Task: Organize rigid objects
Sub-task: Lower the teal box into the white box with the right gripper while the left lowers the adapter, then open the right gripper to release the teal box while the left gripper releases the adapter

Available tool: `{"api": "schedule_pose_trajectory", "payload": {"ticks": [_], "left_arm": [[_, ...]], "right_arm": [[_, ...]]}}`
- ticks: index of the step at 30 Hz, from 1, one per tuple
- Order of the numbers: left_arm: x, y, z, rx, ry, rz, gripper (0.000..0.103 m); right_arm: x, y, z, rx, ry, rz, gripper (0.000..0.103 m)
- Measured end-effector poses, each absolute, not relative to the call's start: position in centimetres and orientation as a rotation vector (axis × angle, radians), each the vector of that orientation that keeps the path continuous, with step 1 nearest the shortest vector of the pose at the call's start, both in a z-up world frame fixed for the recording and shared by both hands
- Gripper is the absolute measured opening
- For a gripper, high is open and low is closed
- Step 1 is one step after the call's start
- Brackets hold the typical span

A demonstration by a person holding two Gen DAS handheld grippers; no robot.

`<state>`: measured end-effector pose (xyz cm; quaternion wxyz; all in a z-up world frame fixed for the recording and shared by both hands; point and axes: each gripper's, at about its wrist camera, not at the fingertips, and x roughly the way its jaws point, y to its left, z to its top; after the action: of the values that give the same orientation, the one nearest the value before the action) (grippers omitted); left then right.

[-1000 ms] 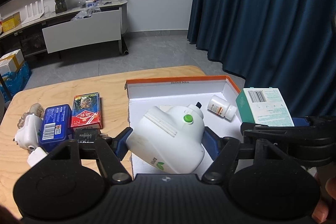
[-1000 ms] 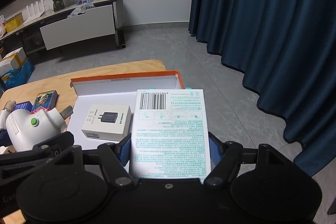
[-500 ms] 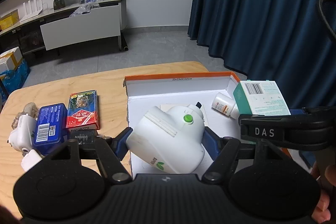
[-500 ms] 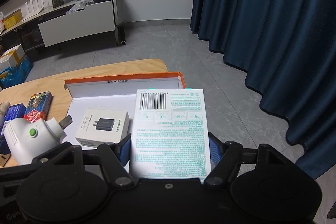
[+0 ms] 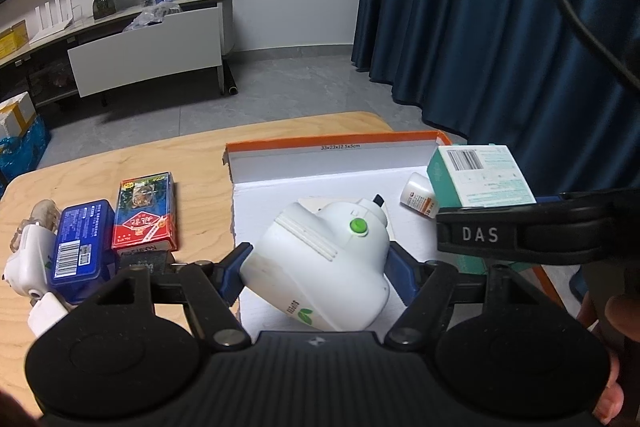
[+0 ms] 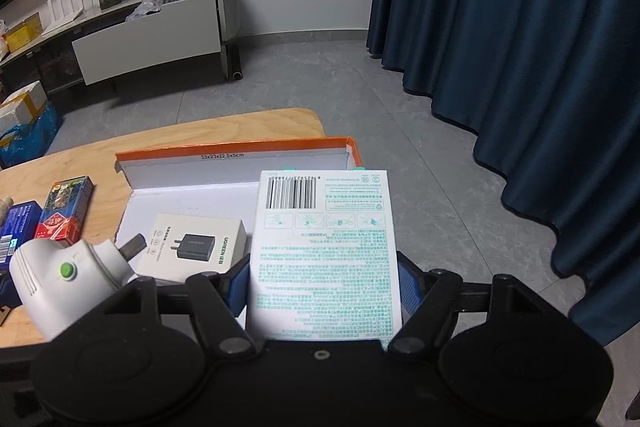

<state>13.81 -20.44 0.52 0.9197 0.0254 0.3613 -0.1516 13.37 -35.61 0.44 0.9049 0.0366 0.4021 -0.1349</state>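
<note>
My left gripper (image 5: 320, 259) is shut on a white plastic device (image 5: 320, 267) with a green button, held over the near part of the orange-rimmed white tray (image 5: 332, 157). My right gripper (image 6: 324, 275) is shut on a white-and-teal barcode box (image 6: 324, 247), held over the tray's right side. From the left wrist view that box (image 5: 480, 175) partly hides a small white pill bottle (image 5: 416, 193) lying in the tray. A white charger box (image 6: 192, 247) also lies in the tray (image 6: 232, 163). The white device (image 6: 60, 279) shows at the lower left of the right wrist view.
On the wooden table (image 5: 200, 163), left of the tray, lie a red card box (image 5: 144, 215), a blue tin (image 5: 76, 239) and a white gadget (image 5: 24, 259). A dark blue curtain (image 5: 500, 27) hangs close on the right. Grey floor lies beyond the table.
The right gripper has edged forward with the barcode box, further over the tray's right side. The left gripper and its white device have stayed put.
</note>
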Motion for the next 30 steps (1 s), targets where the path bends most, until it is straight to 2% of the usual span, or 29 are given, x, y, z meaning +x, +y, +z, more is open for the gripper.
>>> {"api": "schedule_pose_trajectory", "payload": {"ticks": [30], "left_arm": [[14.7, -22.0, -0.5, 0.07, 0.757, -0.358, 0.072]], "right_arm": [[16.3, -37.0, -0.2, 0.095, 0.841, -0.242, 0.084]]}}
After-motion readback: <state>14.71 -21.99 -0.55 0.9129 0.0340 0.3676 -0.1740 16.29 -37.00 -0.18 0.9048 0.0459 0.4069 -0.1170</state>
